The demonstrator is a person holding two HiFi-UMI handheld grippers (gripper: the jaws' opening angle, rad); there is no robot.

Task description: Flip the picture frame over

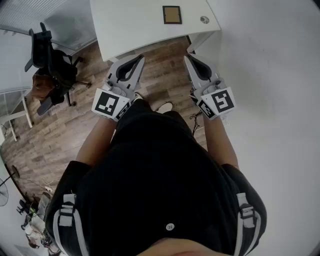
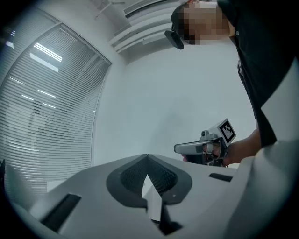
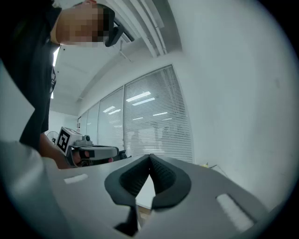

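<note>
both grippers are hovering level in front of the person's body. the left gripper (image 1: pixel 139 60) is holding its jaws together at the tips with nothing between them, and the right gripper (image 1: pixel 189 58) is doing likewise. beyond the tips, past a strip of wooden floor (image 1: pixel 160 65), the picture frame (image 1: pixel 172 14) is lying flat on the white desk (image 1: pixel 130 30), well apart from both jaws and roughly between their lines. it is probably going to handle as light and stiff (possibly glazed on the hidden face, so fragile); lying flat, it is offering only its thin dark border, so pinching one edge rail looks best. only the head view is showing the frame; the gripper views are showing walls, window blinds (image 3: pixel 154 116) and each other's gripper.
</note>
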